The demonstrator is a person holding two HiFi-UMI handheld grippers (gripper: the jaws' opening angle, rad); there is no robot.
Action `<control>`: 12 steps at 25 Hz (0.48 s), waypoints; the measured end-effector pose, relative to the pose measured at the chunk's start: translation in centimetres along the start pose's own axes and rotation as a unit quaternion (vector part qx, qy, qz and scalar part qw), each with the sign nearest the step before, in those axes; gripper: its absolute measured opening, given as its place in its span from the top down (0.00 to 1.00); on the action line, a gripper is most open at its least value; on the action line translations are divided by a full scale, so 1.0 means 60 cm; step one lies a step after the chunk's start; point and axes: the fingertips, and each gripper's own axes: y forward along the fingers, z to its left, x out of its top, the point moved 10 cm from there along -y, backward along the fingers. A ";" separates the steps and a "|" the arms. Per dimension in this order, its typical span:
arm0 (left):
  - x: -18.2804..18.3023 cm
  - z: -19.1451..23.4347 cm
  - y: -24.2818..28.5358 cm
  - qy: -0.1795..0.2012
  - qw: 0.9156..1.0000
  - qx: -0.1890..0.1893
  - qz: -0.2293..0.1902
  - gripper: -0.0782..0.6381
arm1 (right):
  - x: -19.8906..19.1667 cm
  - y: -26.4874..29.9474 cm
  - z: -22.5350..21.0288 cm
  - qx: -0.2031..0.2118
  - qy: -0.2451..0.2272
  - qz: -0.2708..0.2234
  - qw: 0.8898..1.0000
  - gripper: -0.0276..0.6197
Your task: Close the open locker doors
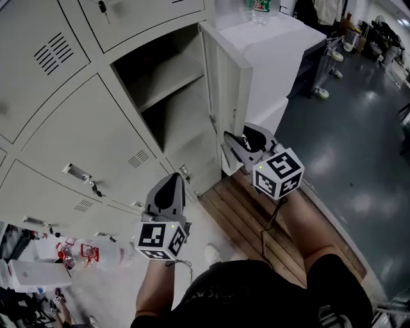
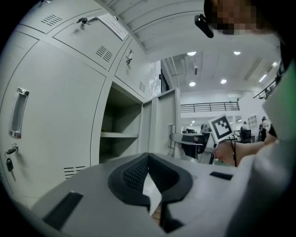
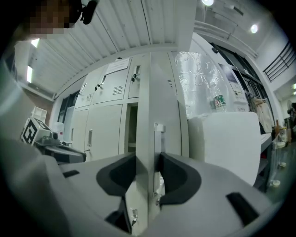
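Left gripper (image 1: pixel 172 180): nearest of the two. It is held low before the closed locker doors (image 1: pixel 77 134), and its jaws are clenched on nothing, probably idle because one gripper suffices for one door.
Left gripper view: confirms the jaw tips meet. It also shows the right gripper's marker cube (image 2: pixel 221 127) beyond the door, seen from the inner side.
Right gripper (image 1: pixel 232 142): reaches forward on the right, its jaws astride the free edge of the open locker door (image 1: pixel 225 77).
Right gripper view: one pad lies on the door's inner face and the other on the handle (image 3: pixel 158 139), so the jaws grasp the door. The head view shows only that the gripper meets the edge, so the handle and the grip itself can be read here alone.
Reason for the grip: judged from the task, holding the free edge far from the hinge gives the most leverage to swing the door leftward to shut.
Open compartment (image 1: pixel 173 96): far left of the door. It has one bare shelf (image 1: pixel 170 75), and nothing is seen to block closing.
Task state: the door stands wide and edge-on to the person, so closing is not yet done.
White cabinet (image 1: pixel 282 51): just behind the door on the right, limiting how far the door can swing open.
Bottle (image 1: pixel 259 9): farthest of all, standing on top of the white cabinet.
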 end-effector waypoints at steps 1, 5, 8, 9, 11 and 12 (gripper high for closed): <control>0.000 0.002 -0.002 0.000 1.000 0.002 -0.001 0.88 | 0.000 0.005 0.008 0.002 -0.003 0.000 1.000 0.72; 0.000 0.014 -0.011 -0.003 1.000 0.009 -0.002 0.88 | 0.003 0.024 0.038 0.005 -0.019 0.001 1.000 0.71; -0.002 0.023 -0.017 -0.004 1.000 0.014 -0.002 0.88 | 0.002 0.038 0.057 0.004 -0.024 -0.002 1.000 0.71; -0.002 0.026 -0.019 -0.004 1.000 0.016 -0.002 0.88 | 0.002 0.043 0.062 0.005 -0.023 -0.004 1.000 0.71; -0.003 0.034 -0.023 -0.005 1.000 0.020 -0.002 0.88 | 0.002 0.053 0.073 0.009 -0.022 -0.006 1.000 0.71; -0.003 0.039 -0.026 -0.006 1.000 0.022 -0.002 0.88 | 0.003 0.059 0.079 0.012 -0.023 -0.007 1.000 0.71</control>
